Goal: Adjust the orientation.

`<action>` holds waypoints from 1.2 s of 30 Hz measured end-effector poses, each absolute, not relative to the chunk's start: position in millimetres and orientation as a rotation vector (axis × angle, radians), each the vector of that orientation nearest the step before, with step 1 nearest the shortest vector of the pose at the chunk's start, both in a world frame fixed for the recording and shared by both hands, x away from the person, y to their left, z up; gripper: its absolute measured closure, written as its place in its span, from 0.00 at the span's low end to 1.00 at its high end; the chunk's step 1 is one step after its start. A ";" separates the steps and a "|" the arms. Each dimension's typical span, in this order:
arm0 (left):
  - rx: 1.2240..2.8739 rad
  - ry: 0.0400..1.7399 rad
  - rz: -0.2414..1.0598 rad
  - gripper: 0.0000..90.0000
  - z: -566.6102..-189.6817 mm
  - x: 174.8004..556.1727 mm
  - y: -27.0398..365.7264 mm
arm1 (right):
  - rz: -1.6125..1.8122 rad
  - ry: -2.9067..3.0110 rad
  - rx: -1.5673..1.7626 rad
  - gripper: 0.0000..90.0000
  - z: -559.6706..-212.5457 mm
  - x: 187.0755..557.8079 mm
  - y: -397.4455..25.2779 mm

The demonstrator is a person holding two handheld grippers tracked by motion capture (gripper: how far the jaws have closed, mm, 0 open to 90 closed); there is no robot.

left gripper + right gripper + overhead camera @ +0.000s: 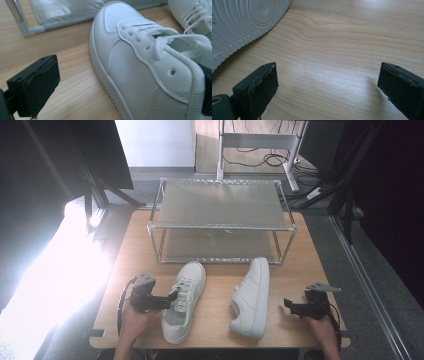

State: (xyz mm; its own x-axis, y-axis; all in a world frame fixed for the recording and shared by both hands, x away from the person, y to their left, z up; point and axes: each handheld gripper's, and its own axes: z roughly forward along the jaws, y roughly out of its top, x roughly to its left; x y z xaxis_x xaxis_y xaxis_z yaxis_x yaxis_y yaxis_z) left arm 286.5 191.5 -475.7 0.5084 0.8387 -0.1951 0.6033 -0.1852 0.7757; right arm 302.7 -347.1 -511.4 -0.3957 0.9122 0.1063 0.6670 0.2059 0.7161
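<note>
2 white shoes lie on the desk [210, 320] before the empty rack [220, 220]; none shelved. Left gripper [172, 299] straddles the left shoe [184, 300] collar, jaws apart; right gripper [289, 306] gapes, empty, beside the right shoe [251, 297].

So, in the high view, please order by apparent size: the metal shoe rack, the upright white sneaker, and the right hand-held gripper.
1. Metal shoe rack, clearly largest.
2. Upright white sneaker.
3. Right hand-held gripper, smallest.
</note>
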 end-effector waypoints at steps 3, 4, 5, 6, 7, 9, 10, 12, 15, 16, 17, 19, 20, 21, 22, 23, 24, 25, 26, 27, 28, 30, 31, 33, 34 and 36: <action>1.898 1.187 0.341 0.00 -475.9 286.8 189.5 | 1.000 2.139 1.471 0.03 -510.8 302.4 -346.8; 1.902 1.184 0.338 0.00 -475.8 286.9 188.2 | 0.998 2.137 1.466 0.03 -510.1 302.1 -346.9; 1.902 1.184 0.338 0.00 -475.8 286.9 188.2 | 0.997 2.136 1.464 0.03 -509.8 302.0 -347.0; 1.904 1.187 0.339 0.00 -474.9 286.6 187.7 | 0.997 2.133 1.462 0.03 -509.6 301.9 -346.9; 1.907 1.190 0.344 0.00 -474.2 286.3 187.3 | 0.998 2.130 1.459 0.03 -509.5 301.9 -346.8; 1.911 1.192 0.350 0.00 -473.0 286.0 186.8 | 0.998 2.130 1.460 0.03 -509.2 301.9 -346.6; 1.906 1.181 0.351 0.00 -469.4 284.5 187.1 | 0.994 2.129 1.457 0.03 -509.0 301.7 -345.9; 1.884 1.177 0.337 0.00 -466.8 283.4 188.3 | 0.994 2.131 1.453 0.03 -508.9 301.6 -345.9; 1.836 1.168 0.326 0.00 -457.2 280.1 192.4 | 0.994 2.132 1.449 0.03 -508.3 301.2 -344.8; 1.832 1.166 0.336 0.00 -454.2 279.0 193.5 | 0.993 2.134 1.449 0.03 -508.2 301.0 -344.3; 1.828 1.165 0.348 0.00 -451.7 277.9 195.0 | 0.994 2.135 1.447 0.03 -508.0 300.8 -344.0; 1.819 1.171 0.367 0.00 -447.8 276.3 199.0 | 0.996 2.133 1.438 0.02 -507.5 300.4 -343.4; 1.816 1.182 0.401 0.00 -445.2 274.8 204.6 | 1.000 2.129 1.439 0.03 -506.8 299.8 -342.8; 1.816 1.182 0.401 0.00 -445.2 274.8 204.6 | 1.000 2.129 1.439 0.03 -506.8 299.8 -342.8; 1.818 1.191 0.424 0.00 -444.3 274.0 208.1 | 1.002 2.130 1.436 0.03 -506.4 299.5 -342.8; 1.818 1.202 0.451 0.00 -443.8 273.2 211.9 | 1.003 2.130 1.437 0.03 -506.1 299.2 -342.6; 1.812 1.212 0.472 0.00 -443.6 272.3 216.1 | 1.004 2.130 1.434 0.02 -505.8 299.0 -342.3; 1.800 1.227 0.487 0.00 -444.0 271.5 220.5 | 1.005 2.130 1.434 0.03 -505.3 298.8 -341.9; 1.787 1.243 0.499 0.00 -445.3 270.9 225.0 | 1.006 2.132 1.434 0.03 -504.8 298.6 -341.6; 1.775 1.258 0.511 0.00 -447.8 270.3 229.0 | 1.007 2.130 1.430 0.03 -504.2 298.4 -341.1; 1.773 1.271 0.530 0.00 -451.3 270.0 232.7 | 1.009 2.130 1.425 0.03 -503.5 298.2 -340.7; 1.784 1.307 0.561 0.00 -460.7 270.2 238.9 | 1.013 2.129 1.416 0.02 -502.1 297.6 -339.4; 1.796 1.320 0.566 0.00 -466.1 270.6 241.4 | 1.011 2.131 1.411 0.02 -501.1 297.3 -338.9; 1.824 1.348 0.577 0.00 -475.9 271.0 244.6 | 1.018 2.125 1.406 0.02 -499.1 296.9 -337.7; 1.838 1.358 0.586 0.00 -479.8 270.8 245.5 | 1.025 2.126 1.399 0.01 -497.7 296.8 -337.4; 1.853 1.371 0.593 0.00 -484.9 270.2 247.0 | 1.039 2.119 1.386 0.00 -492.8 296.6 -335.2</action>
State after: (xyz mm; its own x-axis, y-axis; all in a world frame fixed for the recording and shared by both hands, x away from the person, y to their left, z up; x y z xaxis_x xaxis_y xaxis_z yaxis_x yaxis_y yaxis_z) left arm 270.2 247.0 -484.9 0.3213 0.9448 -0.0636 0.6009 -0.1515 0.7848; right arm 296.6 -335.2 -492.8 -0.4267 0.9021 0.0643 0.6031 0.2309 0.7635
